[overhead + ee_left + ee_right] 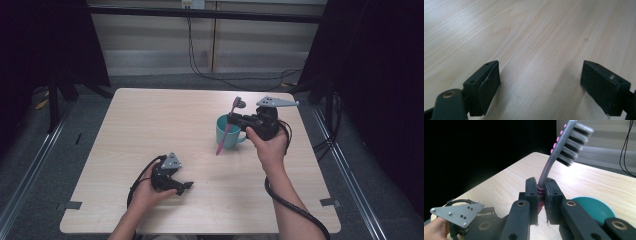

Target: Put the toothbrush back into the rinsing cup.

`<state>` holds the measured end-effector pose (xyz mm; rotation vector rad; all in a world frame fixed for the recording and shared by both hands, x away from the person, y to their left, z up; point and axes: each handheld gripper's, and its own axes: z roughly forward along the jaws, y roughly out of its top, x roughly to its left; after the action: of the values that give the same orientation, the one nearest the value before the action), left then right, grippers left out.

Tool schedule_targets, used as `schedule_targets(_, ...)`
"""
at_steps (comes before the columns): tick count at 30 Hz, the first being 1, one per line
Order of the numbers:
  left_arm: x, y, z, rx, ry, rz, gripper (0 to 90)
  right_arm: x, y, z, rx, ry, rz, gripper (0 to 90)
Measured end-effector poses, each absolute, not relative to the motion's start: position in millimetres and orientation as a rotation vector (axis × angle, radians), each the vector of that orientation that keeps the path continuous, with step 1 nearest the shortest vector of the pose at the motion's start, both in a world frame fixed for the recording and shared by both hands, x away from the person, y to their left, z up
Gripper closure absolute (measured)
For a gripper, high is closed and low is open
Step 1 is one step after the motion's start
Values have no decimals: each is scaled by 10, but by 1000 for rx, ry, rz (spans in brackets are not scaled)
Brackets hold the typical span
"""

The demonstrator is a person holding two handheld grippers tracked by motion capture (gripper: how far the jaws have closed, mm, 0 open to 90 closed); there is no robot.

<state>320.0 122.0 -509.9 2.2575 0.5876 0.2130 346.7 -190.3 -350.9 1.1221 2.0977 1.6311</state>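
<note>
My right gripper (231, 119) is shut on a pink and grey toothbrush (221, 142), held slanted just in front of a teal cup (235, 139) that stands on the wooden table (150, 125). In the right gripper view the jaws (541, 186) pinch the pink ribbed neck, the bristled head (571, 137) rises above them, and the cup (594, 208) lies below to the right. My left gripper (186, 186) rests low near the table's front left. Its jaws (540, 82) stand wide open over bare wood with nothing between them.
Black frame posts (55, 95) stand at the table's back corners, and cables (200, 70) hang down the rear wall to the floor. The grey plate (457, 213) of the left gripper shows at the lower left of the right gripper view.
</note>
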Motion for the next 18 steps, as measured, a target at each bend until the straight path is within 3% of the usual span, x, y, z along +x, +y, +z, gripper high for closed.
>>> schedule_targets(12, 3194, 1195, -5104, 2269, 578, 204, 99, 3500, -1953, -3437, 1132, 2075, 1628, 823)
schedule_targets(18, 3191, 1172, -5110, 2292, 557, 192, 22, 3521, -1967, -3382, 1121, 2063, 1615, 823)
